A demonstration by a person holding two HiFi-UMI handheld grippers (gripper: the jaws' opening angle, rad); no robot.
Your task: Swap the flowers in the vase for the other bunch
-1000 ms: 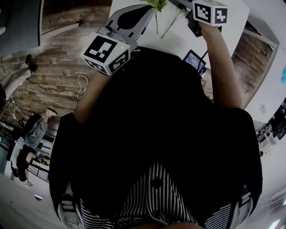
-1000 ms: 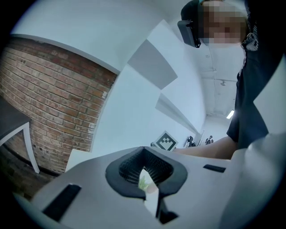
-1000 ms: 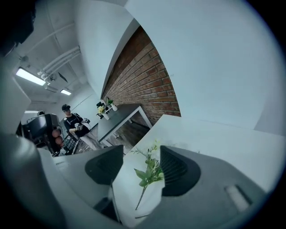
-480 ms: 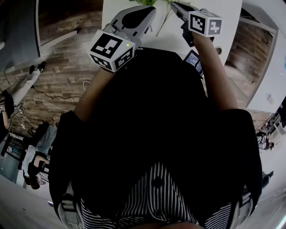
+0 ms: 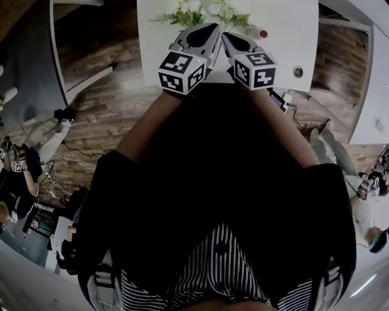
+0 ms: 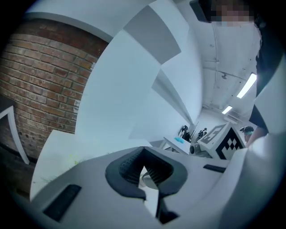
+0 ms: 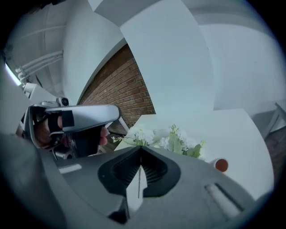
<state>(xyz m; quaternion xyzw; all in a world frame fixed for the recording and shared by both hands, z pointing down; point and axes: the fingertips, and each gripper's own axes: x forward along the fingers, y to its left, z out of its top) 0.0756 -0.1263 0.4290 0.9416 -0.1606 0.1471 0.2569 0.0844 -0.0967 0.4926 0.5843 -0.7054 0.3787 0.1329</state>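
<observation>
light: bright, even | edges: fisheye-bent, dark corners | foreground: soft

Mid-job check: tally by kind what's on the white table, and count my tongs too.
Bunch of white flowers with green leaves: 1
Small orange-ended cylinder: 1
Small round dark-centred disc: 1
Grey tongs, both shut: 2, left tongs and right tongs
Total: 5

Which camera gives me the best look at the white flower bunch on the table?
The right gripper view: the white flower bunch sits mid-frame against the white table, blooms and leaves clear. The head view shows it small at the top edge, its lower part hidden. The left gripper view shows no blooms.
</observation>
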